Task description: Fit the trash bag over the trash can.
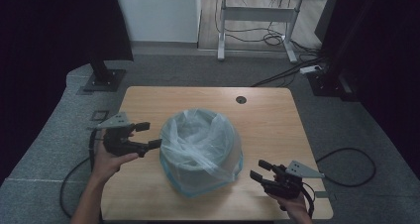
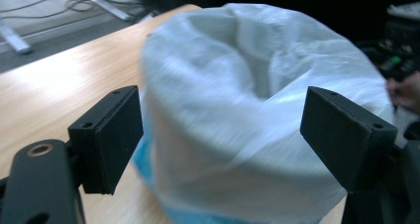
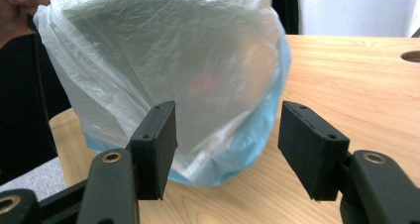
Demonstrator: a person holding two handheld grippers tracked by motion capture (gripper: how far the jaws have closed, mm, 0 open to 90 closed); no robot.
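Note:
A small blue bin [image 1: 200, 182] lined with a clear plastic bag [image 1: 200, 140] stands in the middle of the wooden table [image 1: 267, 120]; the bag's rim is folded over the bin's top. My left gripper [image 1: 148, 135] hovers just left of the bag, jaws wide apart, nothing between them. In the left gripper view the bag [image 2: 257, 110] looms close ahead of the left gripper [image 2: 223, 144]. My right gripper [image 1: 259, 170] sits near the table's front right, pointing at the bin, jaws apart and empty. In the right gripper view the bag [image 3: 173, 70] and blue bin [image 3: 247, 144] stand just beyond the right gripper [image 3: 225, 149].
A round cable hole [image 1: 241, 99] sits at the table's far edge. Cables [image 1: 346, 167] trail over the grey carpet on both sides. A desk frame [image 1: 257, 16] stands behind, and a black stand base [image 1: 104, 78] at the far left.

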